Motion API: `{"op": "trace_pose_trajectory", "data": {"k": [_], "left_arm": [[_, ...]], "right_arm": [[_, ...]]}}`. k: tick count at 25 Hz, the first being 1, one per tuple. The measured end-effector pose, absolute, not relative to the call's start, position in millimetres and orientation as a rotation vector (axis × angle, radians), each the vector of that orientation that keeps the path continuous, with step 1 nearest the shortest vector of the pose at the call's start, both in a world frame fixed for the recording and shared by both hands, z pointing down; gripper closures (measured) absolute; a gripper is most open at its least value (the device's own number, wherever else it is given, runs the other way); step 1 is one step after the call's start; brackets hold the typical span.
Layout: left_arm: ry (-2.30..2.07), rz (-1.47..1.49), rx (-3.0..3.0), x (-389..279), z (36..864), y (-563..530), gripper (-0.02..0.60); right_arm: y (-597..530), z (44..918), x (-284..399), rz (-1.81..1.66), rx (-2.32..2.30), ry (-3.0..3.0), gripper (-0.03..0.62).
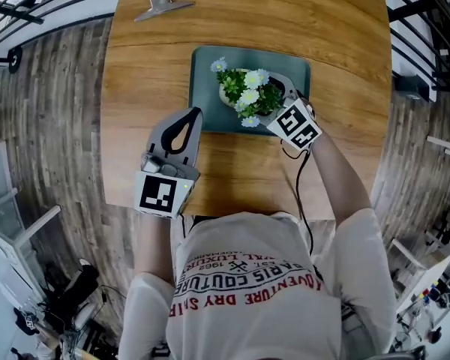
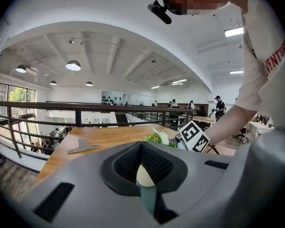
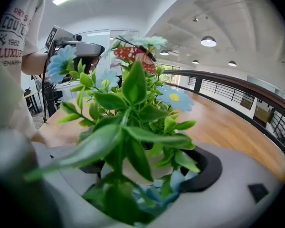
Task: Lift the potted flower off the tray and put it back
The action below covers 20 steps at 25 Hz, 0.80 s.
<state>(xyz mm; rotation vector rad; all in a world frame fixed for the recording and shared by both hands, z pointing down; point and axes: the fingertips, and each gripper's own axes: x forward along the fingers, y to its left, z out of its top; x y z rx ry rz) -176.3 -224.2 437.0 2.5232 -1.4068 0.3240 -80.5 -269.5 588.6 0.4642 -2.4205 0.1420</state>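
The potted flower (image 1: 247,92), white and pale-blue blooms over green leaves in a cream pot, stands over the dark teal tray (image 1: 210,66) in the middle of the wooden table. My right gripper (image 1: 261,96) reaches in from the front right and is shut on the pot; in the right gripper view its leaves (image 3: 133,94) fill the space between the jaws and the cream pot (image 3: 143,167) shows between the pads. I cannot tell whether the pot touches the tray. My left gripper (image 1: 193,114) hovers shut and empty by the tray's front left corner. From there the flower (image 2: 159,137) shows ahead.
A metal binder clip (image 1: 161,6) lies at the table's far left, also ahead of the left gripper as a grey clip (image 2: 83,147). The table (image 1: 322,28) stands beside a black railing (image 1: 30,6) over a wood floor. People stand far off in the hall.
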Motion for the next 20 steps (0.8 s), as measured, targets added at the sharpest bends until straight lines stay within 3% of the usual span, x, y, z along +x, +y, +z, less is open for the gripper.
{"op": "trace_pose_trajectory", "data": {"k": [11,20], "left_arm": [[-1.399,0.366,2.506,-190.2,456.8,-224.2,0.569],[-1.339,0.406,2.548,-177.3,458.1,-219.7,0.569]], "right_arm": [[-271.9,595.6,-88.5,0.139,0.343,-2.463,0.137],[-277.2,591.1,-71.8,0.203,0.522,-2.431,0.137]]}}
